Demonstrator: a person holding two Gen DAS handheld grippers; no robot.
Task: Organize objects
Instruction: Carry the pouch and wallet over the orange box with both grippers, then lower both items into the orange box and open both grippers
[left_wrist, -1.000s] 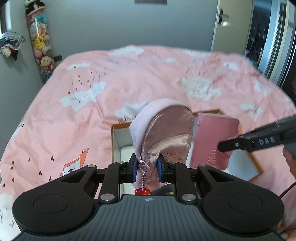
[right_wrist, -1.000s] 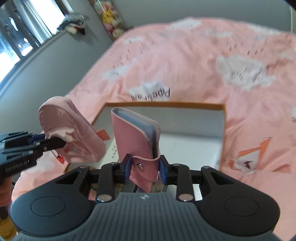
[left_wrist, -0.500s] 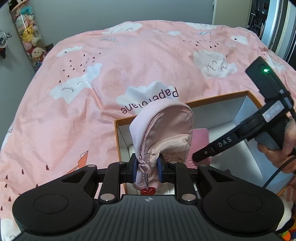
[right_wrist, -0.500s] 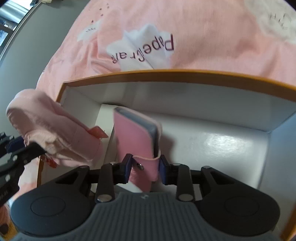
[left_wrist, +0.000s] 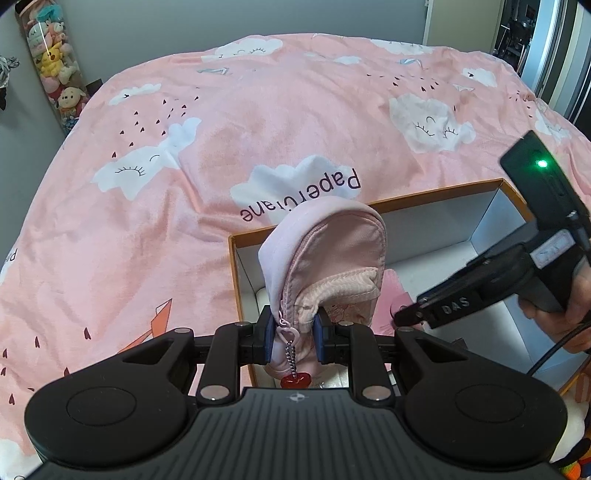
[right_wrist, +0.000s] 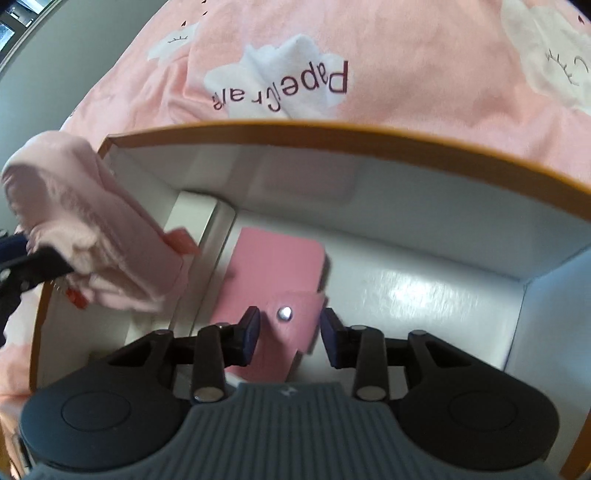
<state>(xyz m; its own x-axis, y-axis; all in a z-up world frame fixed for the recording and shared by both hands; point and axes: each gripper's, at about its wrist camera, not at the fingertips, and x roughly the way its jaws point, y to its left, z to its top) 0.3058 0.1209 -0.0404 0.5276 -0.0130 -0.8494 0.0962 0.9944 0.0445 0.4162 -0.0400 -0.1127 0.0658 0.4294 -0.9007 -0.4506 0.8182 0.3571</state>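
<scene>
My left gripper (left_wrist: 293, 332) is shut on a pale pink zip pouch (left_wrist: 325, 251) with a red heart charm (left_wrist: 295, 380) on a chain. It holds the pouch above the left corner of an orange-rimmed white box (left_wrist: 443, 190). My right gripper (right_wrist: 290, 332) is down inside the box (right_wrist: 332, 134) and its jaws are opening. A pink snap wallet (right_wrist: 273, 266) lies flat on the box floor between them, and the pads stand clear of it. The pouch (right_wrist: 92, 229) hangs at the left of the right wrist view. Only a corner of the wallet (left_wrist: 397, 295) shows behind the pouch.
The box sits on a bed with a pink cloud-print cover (left_wrist: 184, 184). A tall tube of plush toys (left_wrist: 51, 66) stands by the wall at the far left. A person's hand (left_wrist: 576, 314) grips the right tool, with a cable trailing below it.
The right gripper came down into the box, its jaws parted, and the wallet went from upright in the grip to flat on the box floor. The left gripper carried the pouch over the box corner.
</scene>
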